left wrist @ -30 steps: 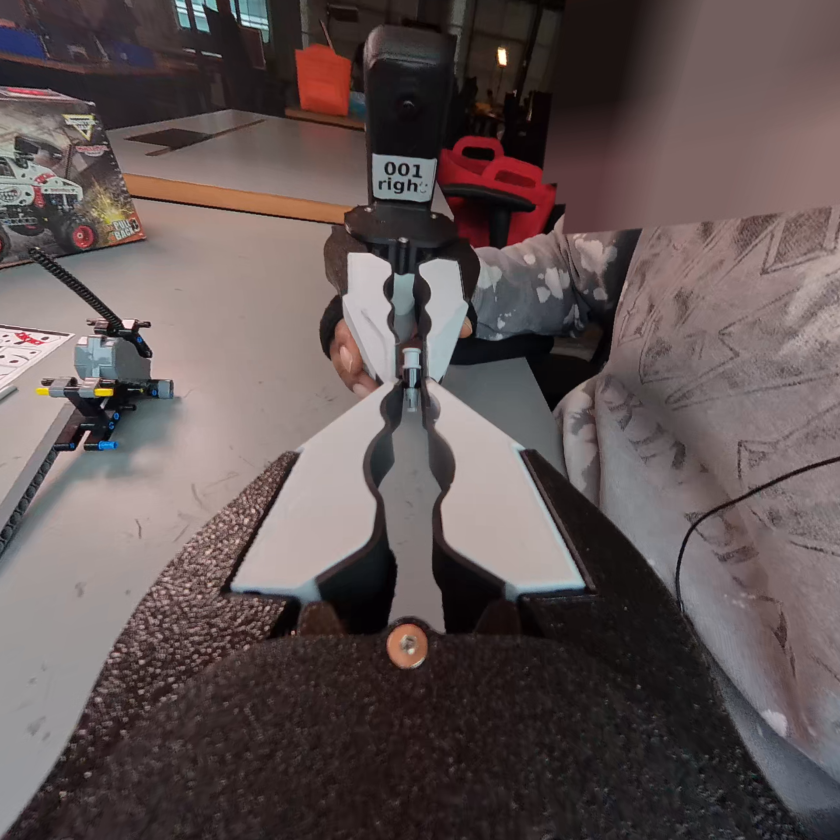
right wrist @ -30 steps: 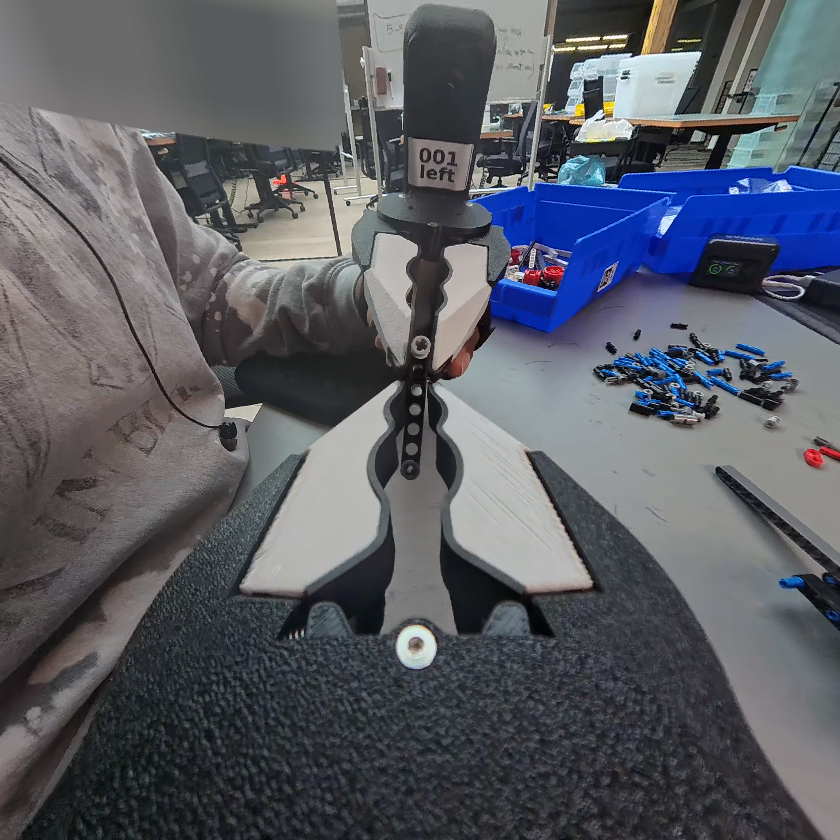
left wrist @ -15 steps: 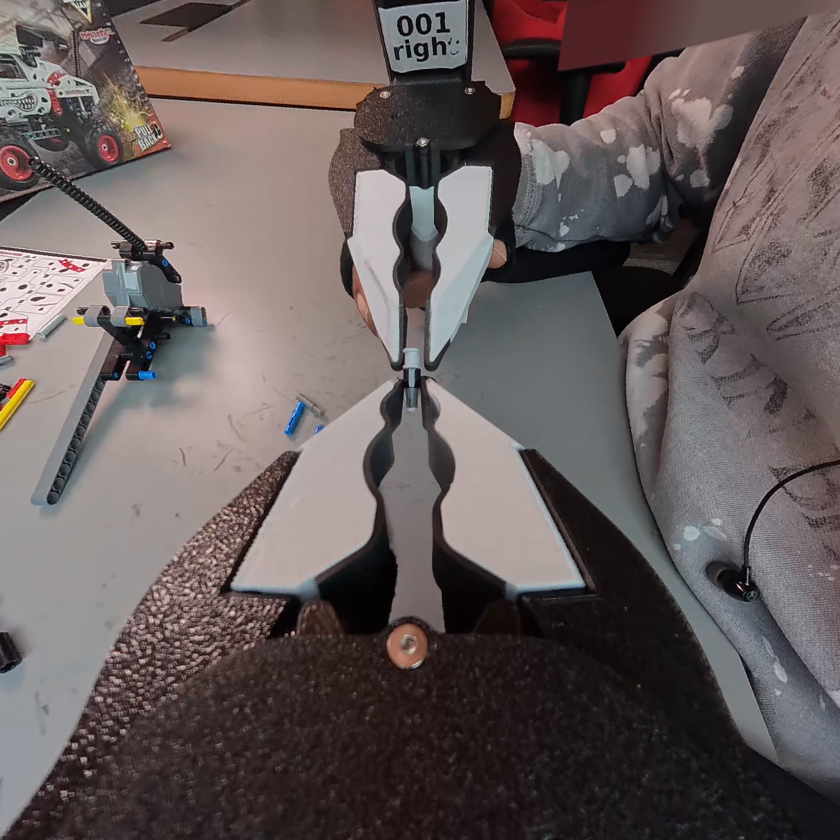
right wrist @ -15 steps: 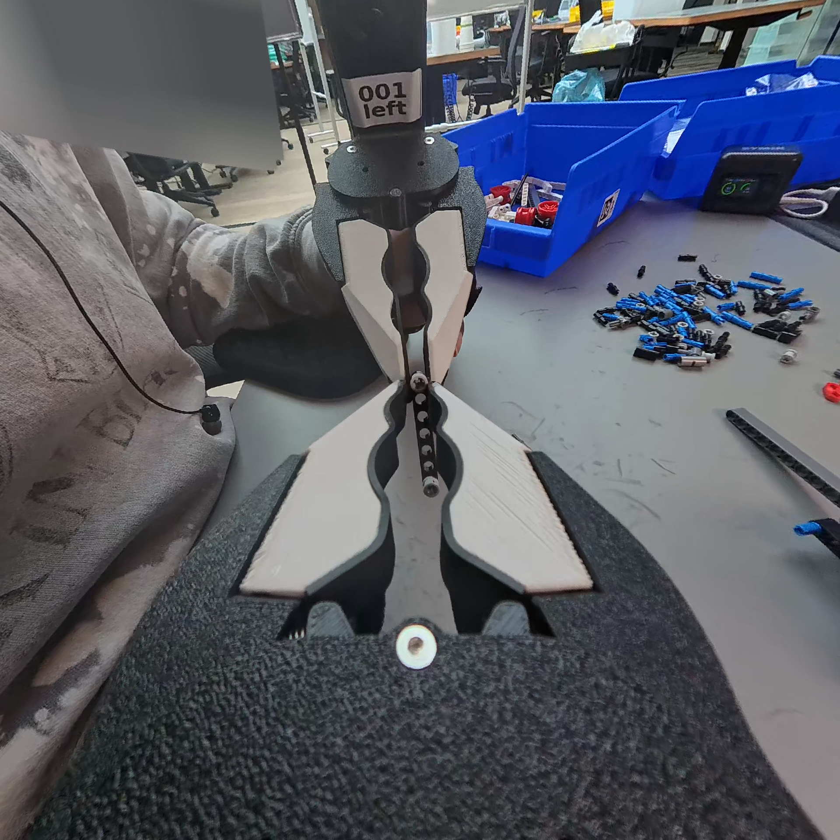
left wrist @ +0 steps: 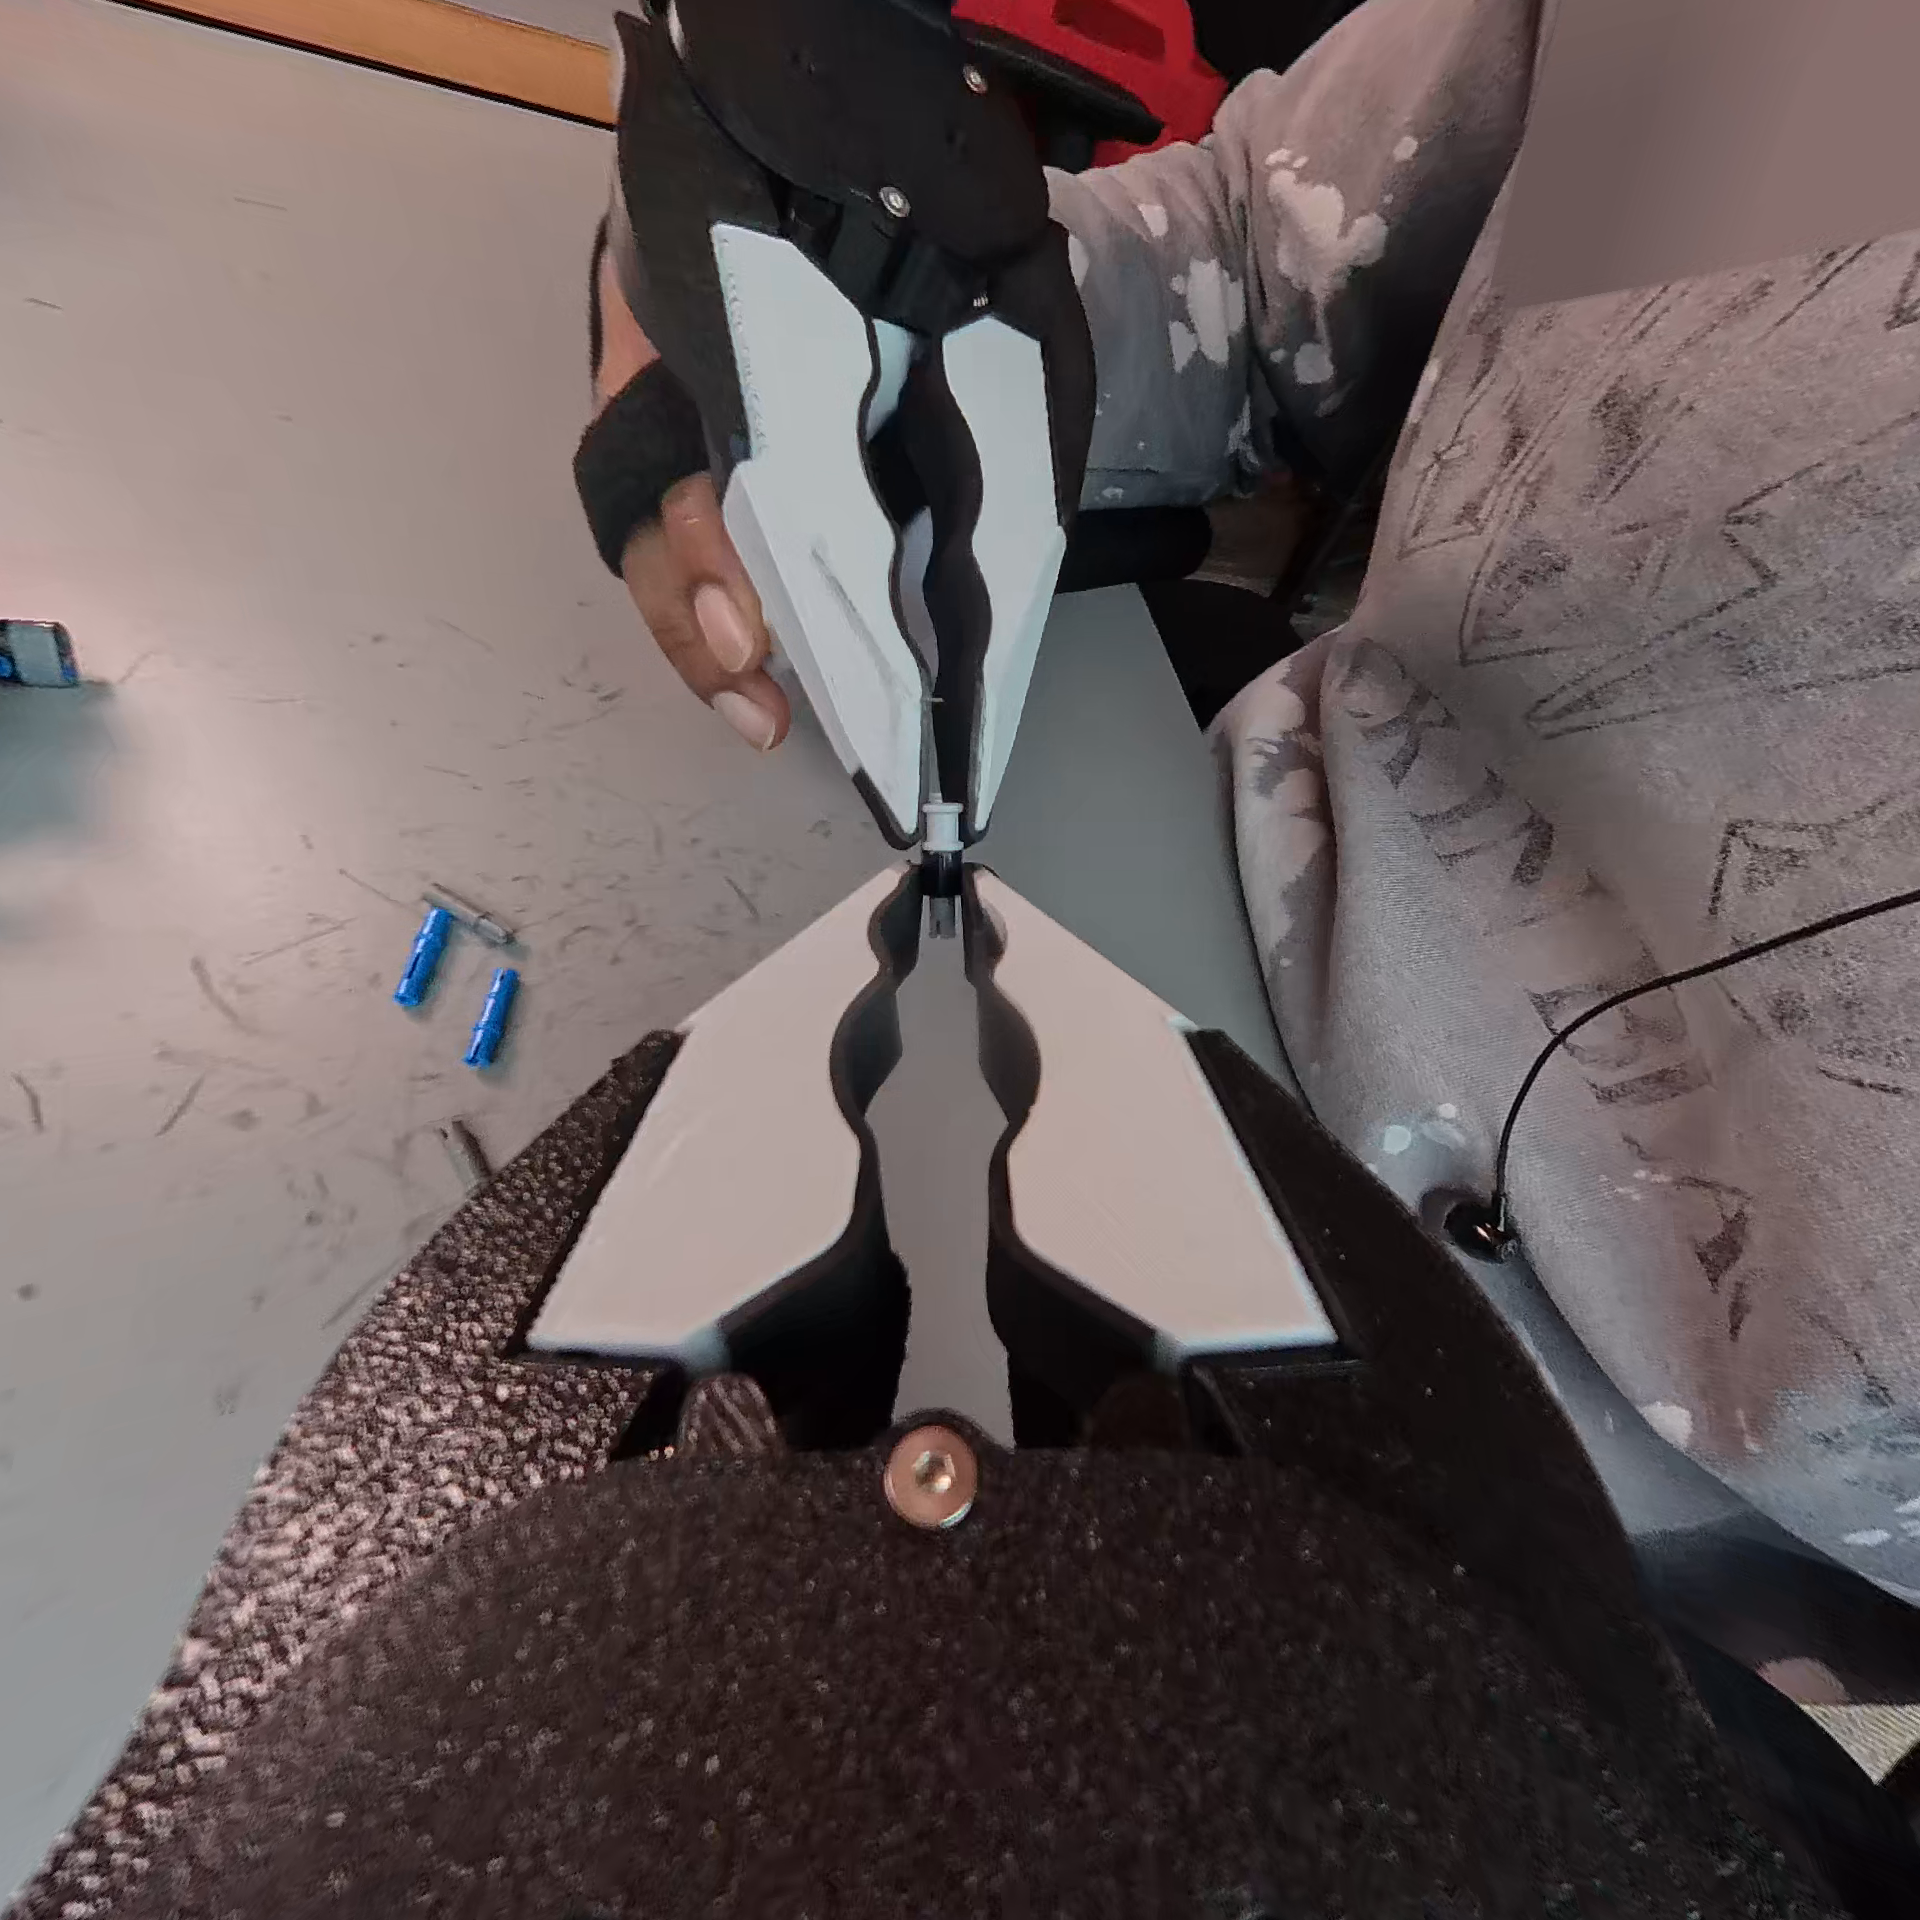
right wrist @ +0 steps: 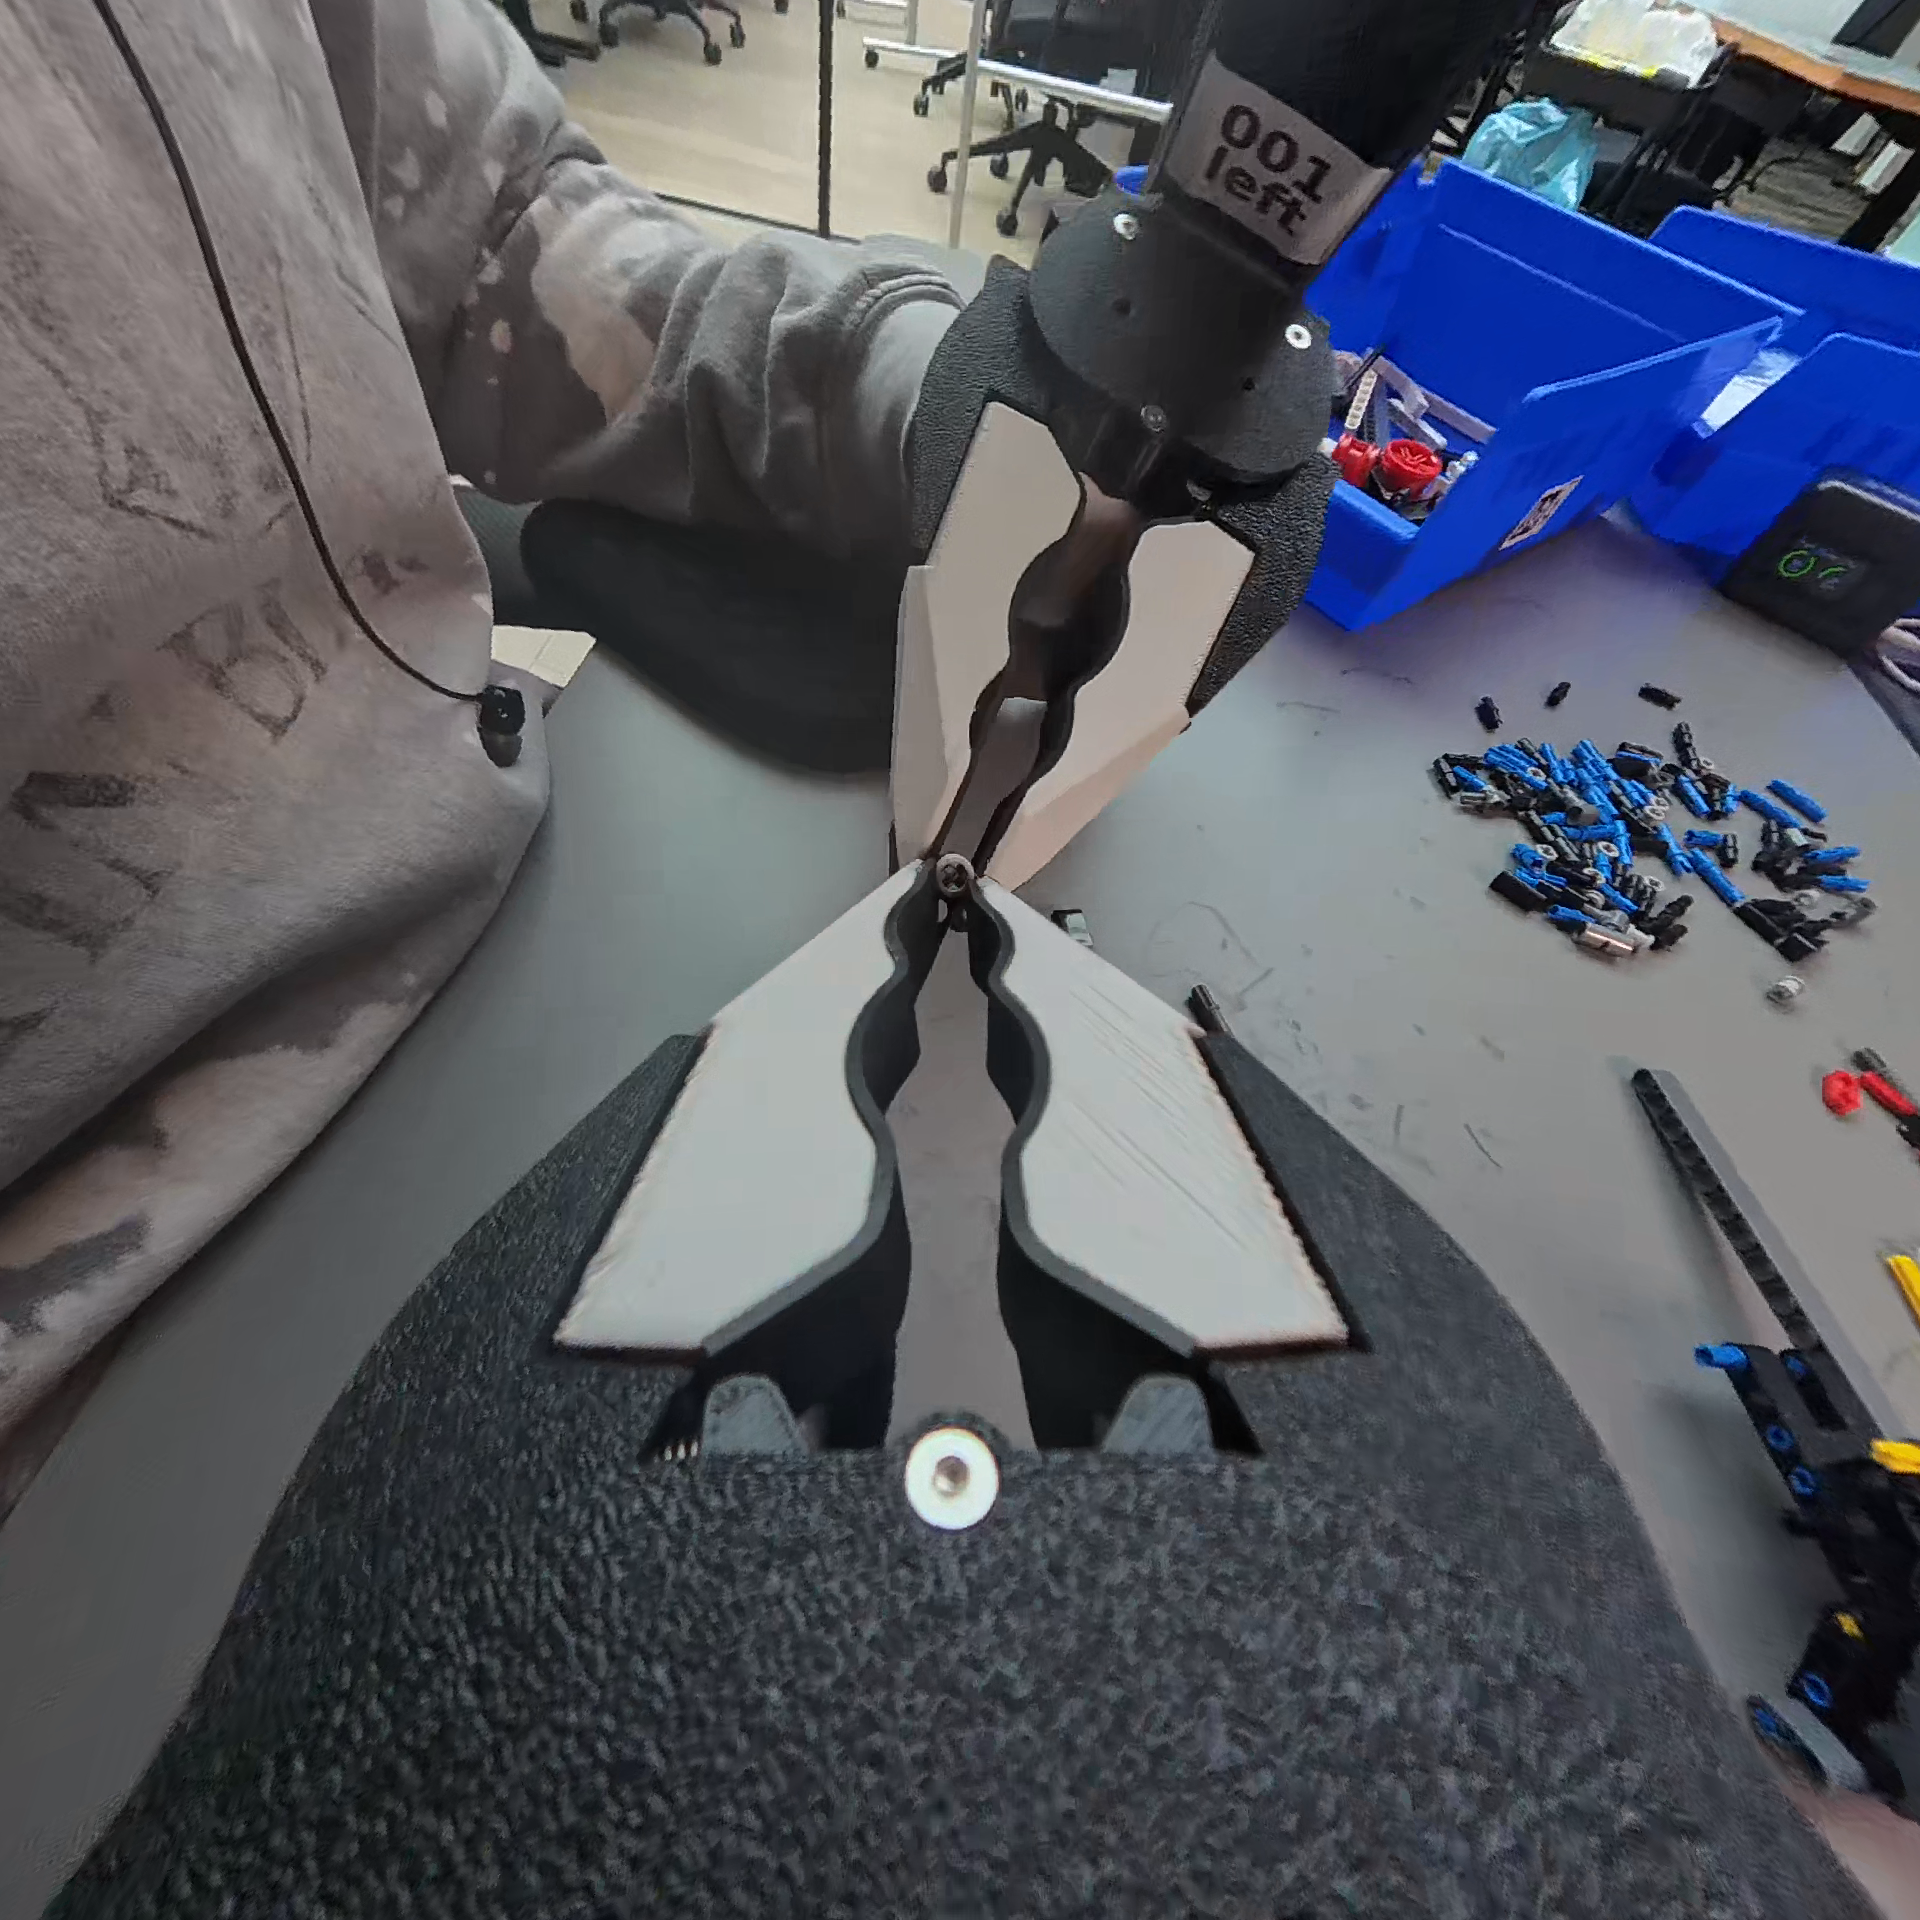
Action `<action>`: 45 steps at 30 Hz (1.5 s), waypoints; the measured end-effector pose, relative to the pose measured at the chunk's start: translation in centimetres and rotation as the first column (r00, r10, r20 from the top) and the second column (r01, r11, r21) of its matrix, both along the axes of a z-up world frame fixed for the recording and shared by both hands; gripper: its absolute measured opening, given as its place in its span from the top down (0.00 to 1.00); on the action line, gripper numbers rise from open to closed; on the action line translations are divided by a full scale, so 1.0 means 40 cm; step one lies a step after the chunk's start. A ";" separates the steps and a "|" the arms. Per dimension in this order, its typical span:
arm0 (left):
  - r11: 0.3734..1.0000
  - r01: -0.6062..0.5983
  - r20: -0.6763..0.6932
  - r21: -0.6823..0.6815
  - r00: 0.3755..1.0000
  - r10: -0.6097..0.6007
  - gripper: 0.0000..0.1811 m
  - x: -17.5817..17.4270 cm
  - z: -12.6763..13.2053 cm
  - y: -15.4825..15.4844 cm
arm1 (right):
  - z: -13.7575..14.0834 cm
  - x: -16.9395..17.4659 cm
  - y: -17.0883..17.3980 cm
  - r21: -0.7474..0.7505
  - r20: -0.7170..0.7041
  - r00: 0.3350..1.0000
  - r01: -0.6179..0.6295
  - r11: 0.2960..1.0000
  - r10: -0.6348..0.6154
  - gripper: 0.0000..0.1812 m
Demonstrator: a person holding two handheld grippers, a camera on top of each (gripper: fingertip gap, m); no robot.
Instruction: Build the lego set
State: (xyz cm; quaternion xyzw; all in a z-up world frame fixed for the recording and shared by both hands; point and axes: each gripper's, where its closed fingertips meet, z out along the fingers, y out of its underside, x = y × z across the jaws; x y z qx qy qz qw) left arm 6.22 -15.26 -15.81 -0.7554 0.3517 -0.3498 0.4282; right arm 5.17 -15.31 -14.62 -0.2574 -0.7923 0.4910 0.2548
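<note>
Above grey table (left wrist: 260, 416), left tool (left wrist: 940, 914) and right tool (right wrist: 954, 902) meet tip-to-tip, clamping grey pin (left wrist: 941, 826).

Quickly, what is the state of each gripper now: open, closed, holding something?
Left gripper: closed on a small grey pin.
Right gripper: closed on a thin black piece.

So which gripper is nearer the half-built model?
Right. The model sits close beside the right gripper, on its right side; the left gripper meets it tip-to-tip, farther off.

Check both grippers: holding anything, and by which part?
Left gripper pinches a light grey pin by its near end. Right gripper grips a black beam, mostly hidden, by one end.
</note>
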 end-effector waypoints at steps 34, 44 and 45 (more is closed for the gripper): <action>0.921 -0.194 -0.280 0.338 0.914 0.295 0.96 -0.028 0.039 0.086 | 0.044 -0.027 0.066 0.044 0.057 0.975 0.214 0.976 -0.217 0.96; 0.969 -0.022 -0.081 0.248 0.996 0.043 0.96 0.027 0.067 0.022 | 0.071 0.016 0.004 0.276 -0.095 0.993 -0.042 0.960 0.070 0.97; 0.973 0.009 -0.059 0.231 0.998 0.004 0.96 0.035 0.068 0.013 | 0.072 0.024 -0.003 0.293 -0.088 0.990 -0.079 0.953 0.109 0.97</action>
